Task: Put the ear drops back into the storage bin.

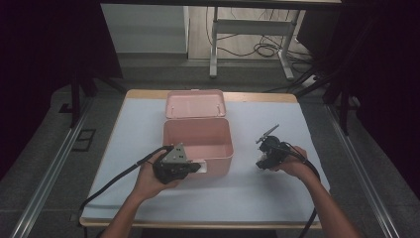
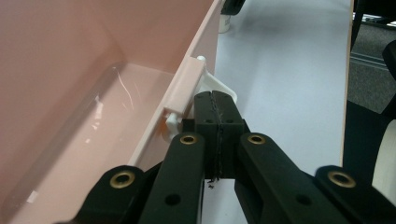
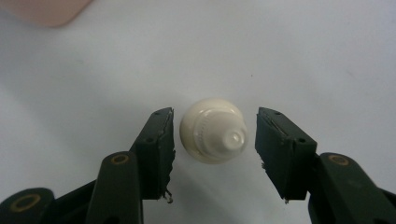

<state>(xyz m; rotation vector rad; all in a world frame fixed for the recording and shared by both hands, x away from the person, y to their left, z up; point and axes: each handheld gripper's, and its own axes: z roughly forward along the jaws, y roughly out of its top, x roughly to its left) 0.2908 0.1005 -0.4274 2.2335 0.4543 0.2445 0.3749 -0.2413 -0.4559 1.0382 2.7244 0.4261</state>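
An open pink box (image 1: 218, 161) stands mid-table with its lid (image 1: 195, 104) tipped back. My left gripper (image 1: 197, 166) is at the box's front wall with its jaws shut. In the left gripper view the left gripper (image 2: 215, 100) has its tips against the white latch (image 2: 225, 89) on the pink rim (image 2: 187, 84); whether any latch is pinched I cannot tell. Right of the box, my right gripper (image 1: 262, 163) points down at the table. In the right gripper view the right gripper (image 3: 214, 140) is open around a small white capped bottle (image 3: 208, 123), with a gap on each side.
A pale sheet (image 1: 148, 198) covers the wooden table, whose edge (image 1: 198, 224) lies near the person. Cables trail from both grippers towards the front. The floor beyond holds a desk frame (image 1: 214, 44) and loose cords.
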